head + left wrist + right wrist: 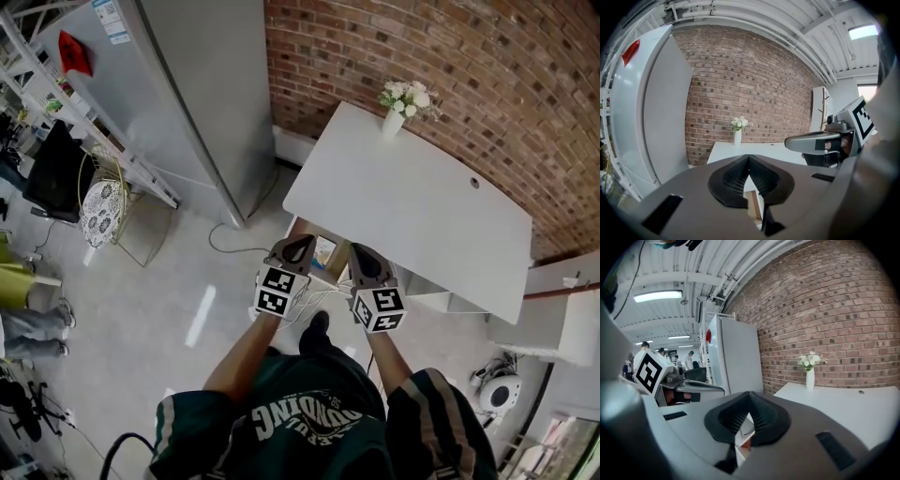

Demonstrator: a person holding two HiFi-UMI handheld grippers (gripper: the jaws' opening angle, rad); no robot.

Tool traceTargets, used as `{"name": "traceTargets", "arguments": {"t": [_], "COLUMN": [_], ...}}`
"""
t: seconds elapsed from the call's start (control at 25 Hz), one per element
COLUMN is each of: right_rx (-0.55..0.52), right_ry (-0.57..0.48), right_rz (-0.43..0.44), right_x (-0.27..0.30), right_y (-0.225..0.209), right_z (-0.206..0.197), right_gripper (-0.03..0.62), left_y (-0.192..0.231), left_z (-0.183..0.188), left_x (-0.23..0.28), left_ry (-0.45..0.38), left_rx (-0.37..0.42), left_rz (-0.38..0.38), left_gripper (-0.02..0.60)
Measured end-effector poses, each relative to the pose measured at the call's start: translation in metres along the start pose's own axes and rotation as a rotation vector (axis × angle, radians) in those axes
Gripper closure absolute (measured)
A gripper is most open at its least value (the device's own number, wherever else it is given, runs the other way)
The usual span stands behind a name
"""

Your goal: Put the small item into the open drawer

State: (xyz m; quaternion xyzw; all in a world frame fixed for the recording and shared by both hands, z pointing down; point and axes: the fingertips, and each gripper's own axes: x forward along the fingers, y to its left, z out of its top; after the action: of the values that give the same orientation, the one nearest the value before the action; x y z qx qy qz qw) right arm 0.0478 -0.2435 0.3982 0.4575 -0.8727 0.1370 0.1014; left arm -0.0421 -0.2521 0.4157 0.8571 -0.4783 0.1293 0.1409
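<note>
- Head view: left tool (301,242) and right tool (361,254) held side by side, near each other but apart, at the near edge of the white table (403,202).
- Left gripper view: left tool fully closed, ribbed pads meeting at the tips, nothing gripped.
- Right gripper view: right tool closed the same way, pads tip to tip, nothing in hold.
- Open drawer (330,269) just under the table's near edge, wood-coloured, showing between and just beyond the two tools.
- Small item: cannot tell which thing it is; only a pale scrap (325,249) with some blue seen inside the drawer, too small to name.
- On the table's far corner, well apart from both tools: vase of white flowers (394,122), upright, close to the brick wall (469,75).
- Left of the table: tall pale fridge (202,94); further left, chair (101,211) with a patterned seat.
- Right of the drawer, under the table edge: white shelf unit (431,295).
- Nothing seen between tools and drawer.
</note>
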Motion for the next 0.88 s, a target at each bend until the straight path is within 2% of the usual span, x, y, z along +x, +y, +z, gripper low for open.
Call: {"name": "traceTargets", "arguments": {"t": [0.2,0.88], "right_rx": [-0.011,-0.005], "right_ry": [-0.001,0.016], "right_rz": [-0.011,-0.006], "right_x": [-0.004,0.006], "right_y": [0.002,0.010], "right_z": [-0.001,-0.008], "right_gripper": [0.569,0.569], "left_y": [0.001,0.010], "left_z": [0.005,-0.011], "left_x": [-0.006,-0.008], "left_ry": [-0.014,0.015], "left_rx": [0.009,0.000], "left_rz": [0.005,0.007], "left_gripper": [0.566,0.566]}}
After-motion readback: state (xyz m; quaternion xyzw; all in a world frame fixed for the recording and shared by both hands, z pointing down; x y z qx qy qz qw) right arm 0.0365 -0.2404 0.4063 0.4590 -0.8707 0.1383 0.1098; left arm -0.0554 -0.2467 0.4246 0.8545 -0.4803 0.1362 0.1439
